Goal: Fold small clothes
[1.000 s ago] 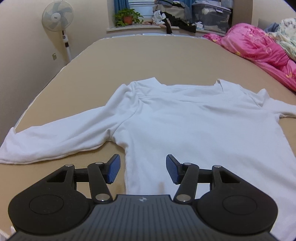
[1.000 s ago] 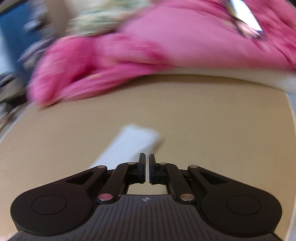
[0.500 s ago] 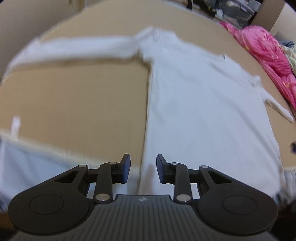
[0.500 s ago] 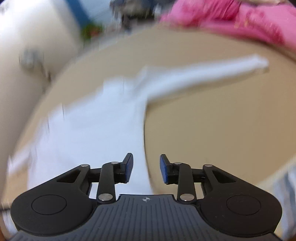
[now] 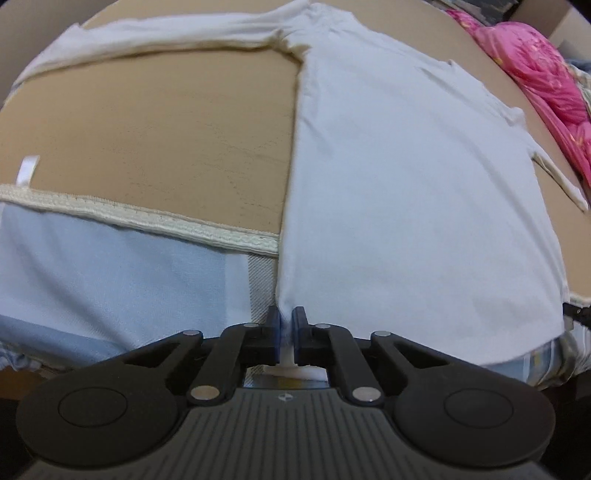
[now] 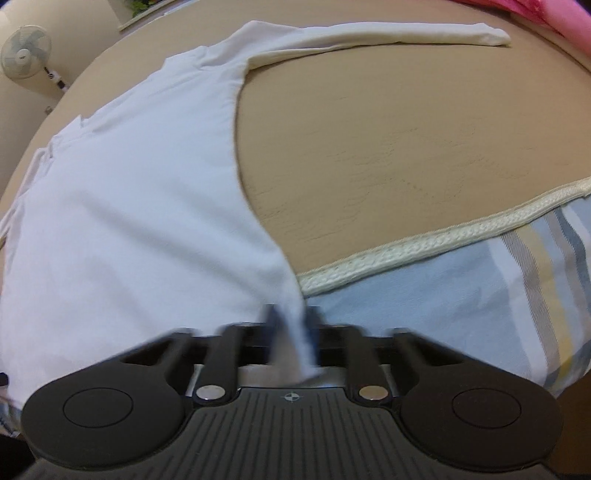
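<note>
A white long-sleeved shirt lies flat on a tan bed cover, sleeves spread to both sides, its hem hanging over the near edge. My left gripper is shut on the shirt's lower left hem corner. My right gripper is closing on the lower right hem corner of the shirt; its fingers are blurred with cloth between them. The right sleeve stretches away to the far right.
The cover's cream braided edge runs along the near side above a light blue sheet. A pink quilt lies at the far right. A standing fan is by the wall on the left.
Both grippers dropped to the shirt's near hem and closed: the left from wide open onto the left corner, the right from the sleeve area onto the right corner.
</note>
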A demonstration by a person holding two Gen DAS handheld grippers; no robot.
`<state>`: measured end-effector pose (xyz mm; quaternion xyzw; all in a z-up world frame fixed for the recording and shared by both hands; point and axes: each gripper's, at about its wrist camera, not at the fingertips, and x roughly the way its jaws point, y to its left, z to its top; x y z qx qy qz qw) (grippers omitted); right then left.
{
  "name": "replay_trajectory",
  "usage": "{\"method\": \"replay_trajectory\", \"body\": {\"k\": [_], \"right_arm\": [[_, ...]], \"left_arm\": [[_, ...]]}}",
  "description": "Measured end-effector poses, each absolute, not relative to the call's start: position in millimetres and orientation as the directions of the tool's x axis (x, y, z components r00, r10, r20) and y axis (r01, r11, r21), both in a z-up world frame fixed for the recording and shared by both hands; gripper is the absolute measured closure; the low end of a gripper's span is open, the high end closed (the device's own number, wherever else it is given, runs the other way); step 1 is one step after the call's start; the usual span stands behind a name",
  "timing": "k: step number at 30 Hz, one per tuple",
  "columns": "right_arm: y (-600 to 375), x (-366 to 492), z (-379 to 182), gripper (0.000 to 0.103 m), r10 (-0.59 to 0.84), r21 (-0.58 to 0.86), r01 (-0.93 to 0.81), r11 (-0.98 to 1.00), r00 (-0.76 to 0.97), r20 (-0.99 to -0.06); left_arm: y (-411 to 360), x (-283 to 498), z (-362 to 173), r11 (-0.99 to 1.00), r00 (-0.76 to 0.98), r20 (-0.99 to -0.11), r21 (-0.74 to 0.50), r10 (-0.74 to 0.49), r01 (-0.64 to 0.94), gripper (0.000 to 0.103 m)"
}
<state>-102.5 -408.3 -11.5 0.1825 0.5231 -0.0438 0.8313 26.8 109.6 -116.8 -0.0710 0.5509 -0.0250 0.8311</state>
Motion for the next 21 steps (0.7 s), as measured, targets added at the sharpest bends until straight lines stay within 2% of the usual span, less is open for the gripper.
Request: {"method": "replay_trajectory", "body": {"k": [3, 5, 7, 9, 13, 14, 15, 16, 17, 18, 21], "right_arm": [[-413, -112, -1, 0.1, 0.123, 0.288, 0.274, 0.917, 0.493, -0.861], [-428, -126, 22, 0.1, 0.145, 0.381, 0.308, 0.872, 0.58, -0.801], [-439, -143, 44, 0.1, 0.164, 0.45, 0.301, 0.841, 0.65, -0.742], [-443, -152, 46, 0.1, 0.146, 0.436, 0.319, 0.841, 0.643, -0.752], [-431, -141, 18, 0.099, 0.082, 0.287, 0.367, 0.885, 0.485, -0.871], [-426, -138, 14, 0.098, 0.063, 0.256, 0.36, 0.897, 0.47, -0.88], [-421, -135, 13, 0.097, 0.023, 0.213, 0.359, 0.909, 0.466, -0.885], [-417, -136, 17, 0.091, -0.038, 0.162, 0.368, 0.916, 0.48, -0.876], [-413, -138, 23, 0.082, -0.084, 0.129, 0.369, 0.921, 0.508, -0.857], [-410, -140, 29, 0.079, -0.103, 0.117, 0.358, 0.926, 0.541, -0.834], [-395, -139, 36, 0.077, 0.014, 0.197, 0.241, 0.95, 0.599, -0.8]], "left_arm": [[112, 12, -96, 0.991, 0.475, -0.875, -0.129, -0.097, -0.036, 0.098], [122, -3, -75, 0.982, 0.544, -0.829, -0.182, -0.131, -0.041, 0.098], [125, -18, -64, 0.984, 0.577, -0.808, -0.172, -0.118, -0.04, 0.098], [125, -25, -69, 0.988, 0.546, -0.832, -0.148, -0.102, -0.04, 0.098], [111, -16, -87, 0.996, 0.463, -0.883, -0.094, -0.079, -0.009, 0.095], [107, -14, -87, 0.998, 0.478, -0.877, -0.057, -0.046, -0.009, 0.093], [103, -15, -81, 1.0, 0.509, -0.861, -0.025, -0.019, -0.005, 0.084], [100, -16, -77, 1.0, 0.54, -0.841, -0.018, -0.02, 0.01, 0.076], [97, -18, -73, 0.999, 0.561, -0.827, -0.026, -0.037, 0.026, 0.075], [93, -19, -71, 0.998, 0.572, -0.818, -0.044, -0.063, 0.048, 0.075], [80, -15, -80, 0.992, 0.528, -0.841, -0.072, -0.117, 0.104, 0.073]]}}
